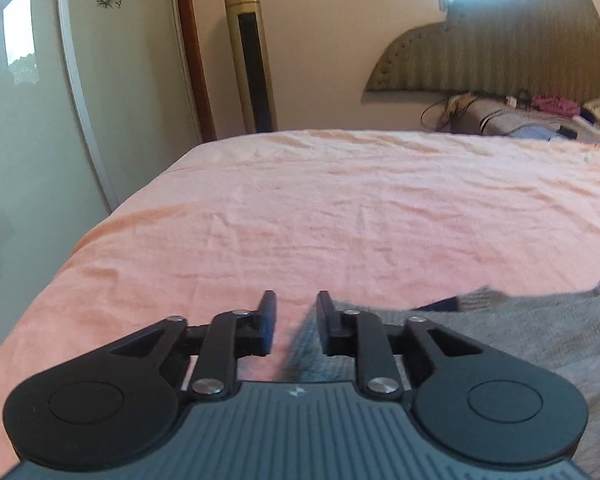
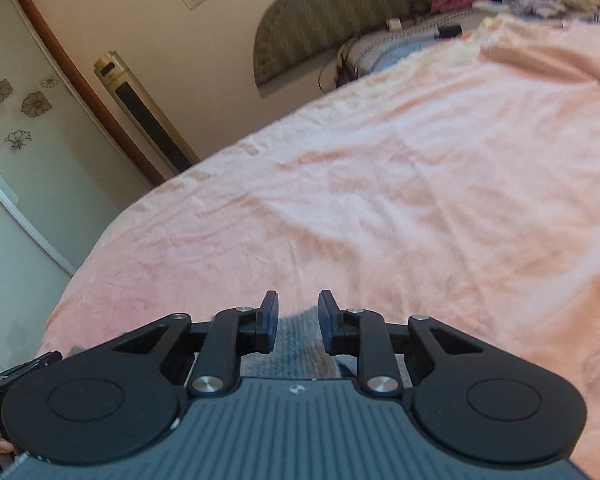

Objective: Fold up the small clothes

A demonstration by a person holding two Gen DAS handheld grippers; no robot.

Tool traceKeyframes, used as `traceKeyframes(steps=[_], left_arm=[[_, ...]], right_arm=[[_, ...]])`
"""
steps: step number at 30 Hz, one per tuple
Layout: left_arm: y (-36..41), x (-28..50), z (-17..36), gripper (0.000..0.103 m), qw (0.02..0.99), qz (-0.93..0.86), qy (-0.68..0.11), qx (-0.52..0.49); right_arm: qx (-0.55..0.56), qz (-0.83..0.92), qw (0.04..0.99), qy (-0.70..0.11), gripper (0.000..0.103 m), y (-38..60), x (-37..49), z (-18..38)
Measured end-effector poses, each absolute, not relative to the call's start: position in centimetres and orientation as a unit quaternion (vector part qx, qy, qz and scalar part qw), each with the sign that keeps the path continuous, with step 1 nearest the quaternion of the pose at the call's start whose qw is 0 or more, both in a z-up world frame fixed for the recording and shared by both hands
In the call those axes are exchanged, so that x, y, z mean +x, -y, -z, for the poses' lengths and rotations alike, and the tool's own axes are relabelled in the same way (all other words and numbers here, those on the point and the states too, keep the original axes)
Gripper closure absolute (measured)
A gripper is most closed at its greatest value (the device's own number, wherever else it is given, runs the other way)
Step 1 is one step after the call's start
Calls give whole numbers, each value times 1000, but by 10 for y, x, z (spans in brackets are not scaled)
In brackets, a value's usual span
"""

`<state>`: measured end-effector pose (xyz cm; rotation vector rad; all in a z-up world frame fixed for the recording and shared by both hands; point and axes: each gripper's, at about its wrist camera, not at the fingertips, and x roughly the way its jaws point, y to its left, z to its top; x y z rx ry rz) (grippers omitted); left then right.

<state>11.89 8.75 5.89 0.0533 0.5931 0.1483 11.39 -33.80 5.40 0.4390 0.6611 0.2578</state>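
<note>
Both tongs, left (image 1: pixel 293 322) and right (image 2: pixel 298 322), are held apart over the grey garment (image 1: pixel 520 332) at lower frame; an edge must be gripped next.

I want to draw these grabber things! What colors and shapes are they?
The left gripper and the right gripper look the same: two flat black fingers on black linkage bars with shiny silver bolts. Each side has a big round black disc. In between sits a dark grey ribbed body with a tiny white logo. No cables or sleeves show.

both tongs, left (image 1: pixel 293 322) and right (image 2: pixel 298 322), parted, level
</note>
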Motion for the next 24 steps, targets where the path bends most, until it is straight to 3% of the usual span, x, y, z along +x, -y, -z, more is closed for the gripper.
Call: traceKeyframes(steps=[1, 3, 6, 8, 11, 14, 15, 16, 18, 20, 22, 24], left_arm=[[-77, 121, -60, 38, 955, -50, -291, 22], [-51, 127, -54, 21, 953, -25, -298, 47], [-24, 149, -25, 21, 931, -13, -350, 104], [-35, 146, -13, 17, 940, -7, -325, 101], [-64, 158, -13, 12, 936, -7, -352, 21], [-52, 152, -17, 10, 934, -29, -350, 62], [-47, 144, -23, 10, 931, -42, -355, 71], [-46, 132, -31, 12, 930, -39, -361, 61], [-46, 101, -44, 11, 936, -1, -351, 10], [-35, 75, -40, 11, 935, 31, -354, -1], [-23, 65, -21, 10, 933, 30, -356, 50], [-39, 60, -14, 8, 941, 48, -333, 31]], right_arm=[[196, -138, 914, -327, 75, 321, 112, -57], [130, -145, 919, -343, 75, 283, 114, -52], [51, -113, 919, -373, 75, 250, 126, -25], [1, -120, 937, -328, 77, 257, 117, -8], [51, -117, 936, -328, 83, 280, 119, -8], [5, -105, 936, -336, 81, 268, 116, -15], [10, -90, 936, -341, 78, 266, 110, -22], [28, -81, 936, -341, 66, 265, 98, -31], [60, -115, 942, -308, 56, 259, 68, -45], [40, -147, 939, -308, 31, 237, 47, -44], [-15, -147, 933, -328, 29, 216, 39, -26], [-59, -152, 942, -294, 24, 219, 28, -7]])
